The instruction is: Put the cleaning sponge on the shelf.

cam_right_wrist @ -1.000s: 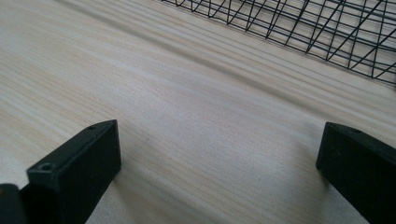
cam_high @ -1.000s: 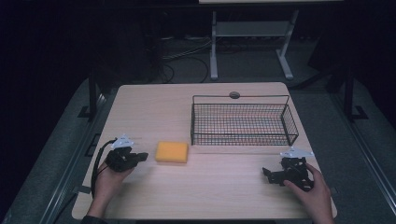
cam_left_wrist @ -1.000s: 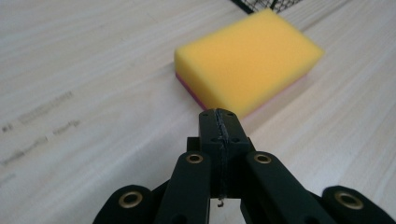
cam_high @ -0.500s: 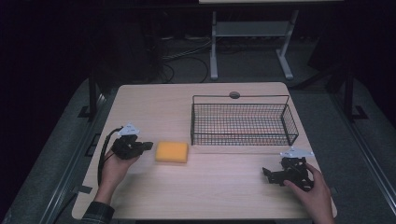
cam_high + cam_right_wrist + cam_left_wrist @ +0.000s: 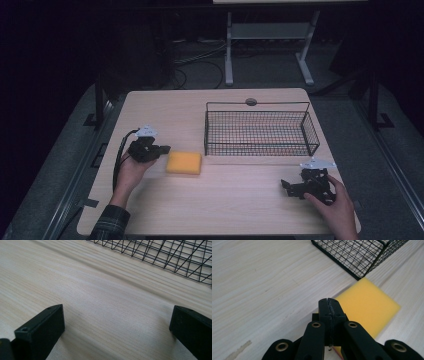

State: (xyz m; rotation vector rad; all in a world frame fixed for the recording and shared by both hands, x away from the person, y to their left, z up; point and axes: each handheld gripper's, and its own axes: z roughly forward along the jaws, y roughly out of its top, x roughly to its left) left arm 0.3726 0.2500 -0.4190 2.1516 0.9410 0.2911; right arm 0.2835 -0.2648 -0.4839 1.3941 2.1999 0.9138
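A: Where's the flat yellow foam sponge (image 5: 184, 162)?

B: On the pale wood surface (image 5: 165, 112), just left of black wire basket (image 5: 260, 131)'s near corner. My left gripper (image 5: 161, 148) jaws pressed together beside it; gotta spread 'em first. Right gripper (image 5: 286, 185) jaws spread wide.

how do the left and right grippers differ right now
The left gripper has its jaws pressed shut, while the right gripper has its jaws spread wide. The left gripper sits close beside the yellow sponge; the right gripper lies near the table's front right corner, away from the sponge. Both are black, hand-held, holding nothing, with the wire basket beyond them.
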